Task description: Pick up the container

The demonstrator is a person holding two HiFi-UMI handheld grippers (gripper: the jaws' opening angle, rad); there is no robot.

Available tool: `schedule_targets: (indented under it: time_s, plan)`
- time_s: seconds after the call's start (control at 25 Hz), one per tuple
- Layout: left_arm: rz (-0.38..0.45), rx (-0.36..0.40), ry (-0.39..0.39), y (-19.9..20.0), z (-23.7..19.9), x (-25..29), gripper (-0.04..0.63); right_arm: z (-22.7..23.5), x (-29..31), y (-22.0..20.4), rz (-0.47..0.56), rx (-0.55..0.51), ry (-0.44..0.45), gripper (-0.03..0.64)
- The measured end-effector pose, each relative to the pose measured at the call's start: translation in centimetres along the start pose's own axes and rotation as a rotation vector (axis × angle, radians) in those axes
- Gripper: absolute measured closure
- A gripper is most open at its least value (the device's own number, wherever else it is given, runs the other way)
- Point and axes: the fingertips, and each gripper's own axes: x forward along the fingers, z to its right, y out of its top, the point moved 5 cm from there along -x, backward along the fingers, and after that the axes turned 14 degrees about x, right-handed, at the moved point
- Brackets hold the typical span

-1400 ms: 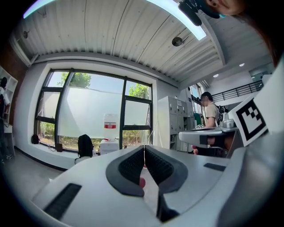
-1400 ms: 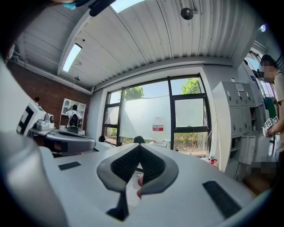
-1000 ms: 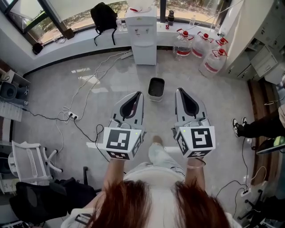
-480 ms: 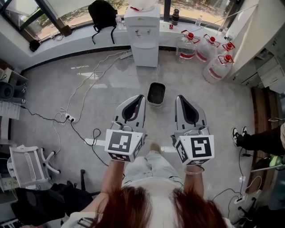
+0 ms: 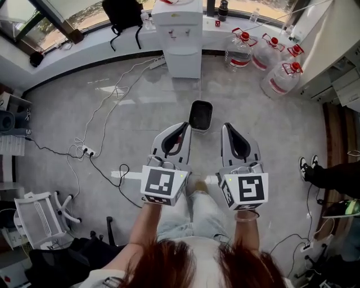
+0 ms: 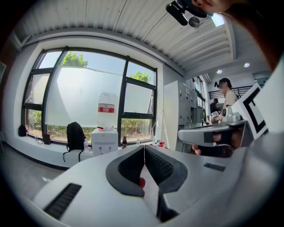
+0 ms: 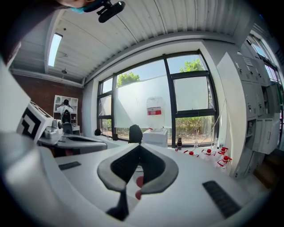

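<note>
The container (image 5: 200, 115), a small dark rectangular bin, stands on the grey floor in front of a white water dispenser (image 5: 183, 39). In the head view my left gripper (image 5: 185, 126) and right gripper (image 5: 226, 127) are held side by side, both pointing forward. Their tips sit just short of the bin, one on each side of it, and touch nothing. The left gripper (image 6: 144, 148) has its jaws shut with nothing between them. The right gripper (image 7: 138, 149) is shut and empty too. Neither gripper view shows the bin.
Several large water bottles (image 5: 264, 50) with red caps stand at the back right. A black backpack (image 5: 120, 14) rests on the window ledge. Cables and a power strip (image 5: 87, 151) lie on the floor to the left, near a white chair (image 5: 39, 216). Another person's shoes (image 5: 308, 169) are at the right.
Both grippers have moved forward and lower together. The bin now lies close ahead of their tips instead of well beyond them. The jaws stayed shut.
</note>
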Motion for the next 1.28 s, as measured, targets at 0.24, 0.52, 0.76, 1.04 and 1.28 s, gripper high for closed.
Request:
schedule_targets:
  time_s: [0.24,0.52,0.76,1.04,1.28]
  plan:
    - [-0.016,0.022,-0.062,-5.9,-1.2,3.3,0.580,1.3,3.8,-5.0,0.014,0.019,-0.031,0.594]
    - [-0.044,0.009,-0.064,-15.3,-2.3,6.2,0.580,3.7,7.3,-13.7,-0.001,-0.011,-0.082,0.594]
    - [-0.083,-0.003,-0.067,-25.0,-1.9,9.8,0.580,6.8,10.6,-23.0,-0.052,-0.012,-0.085,0.594]
    - [-0.083,0.001,-0.091,-34.3,-0.6,13.8,0.580,10.1,14.0,-32.5,-0.081,-0.043,-0.088,0.594]
    - [-0.062,-0.005,-0.095,-41.2,-0.1,17.0,0.580,12.9,16.7,-39.6,-0.078,-0.077,-0.088,0.593]
